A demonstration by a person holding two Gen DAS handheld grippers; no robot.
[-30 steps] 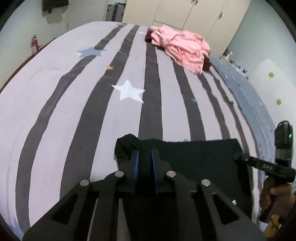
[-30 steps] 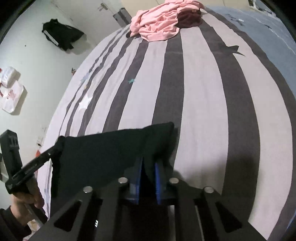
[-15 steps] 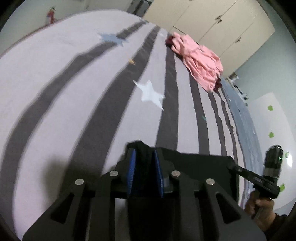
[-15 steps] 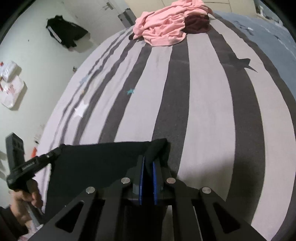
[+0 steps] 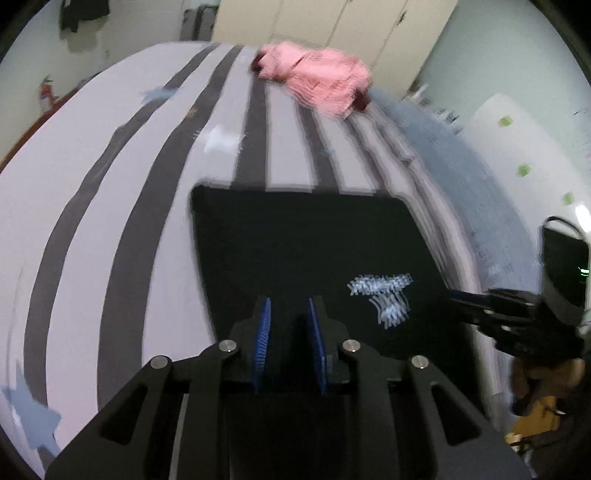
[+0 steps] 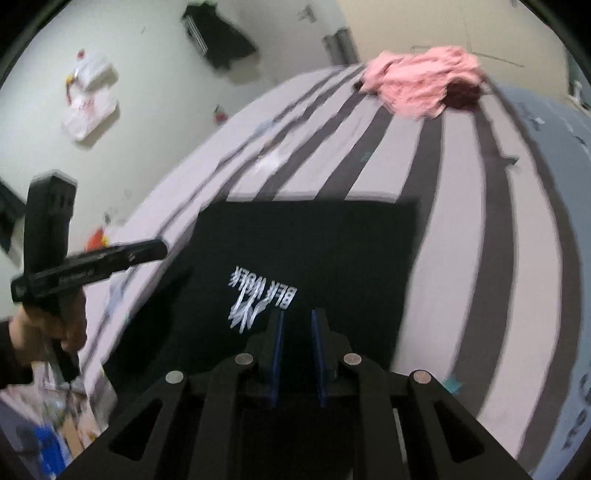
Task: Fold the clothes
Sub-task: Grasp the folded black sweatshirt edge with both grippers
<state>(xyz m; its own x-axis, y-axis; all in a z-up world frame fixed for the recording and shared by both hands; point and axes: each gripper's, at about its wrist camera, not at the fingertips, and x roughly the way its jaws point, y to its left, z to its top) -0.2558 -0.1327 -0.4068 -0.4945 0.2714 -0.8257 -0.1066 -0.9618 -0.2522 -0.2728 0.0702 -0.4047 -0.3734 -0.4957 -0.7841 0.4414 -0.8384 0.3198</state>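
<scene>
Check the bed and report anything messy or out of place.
The black shirt lies flat and squarely folded. The one untidy thing is the pink garment, crumpled in a heap at the far end of the striped bed, with a dark red piece under it.

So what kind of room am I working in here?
Most likely a bedroom: the black garment lies on a wide bed with a striped, star-printed cover, cream wardrobe doors stand behind it, and a pile of pink clothes waits at the far end.

On the bed (image 5: pixel 110 206) in front of me a folded T-shirt (image 5: pixel 295 251) lies flat at the near edge. A heap of clothes (image 5: pixel 317 81) sits at the far end, wardrobe doors (image 5: pixel 332 26) behind it. My two grippers hang over the T-shirt.
</scene>
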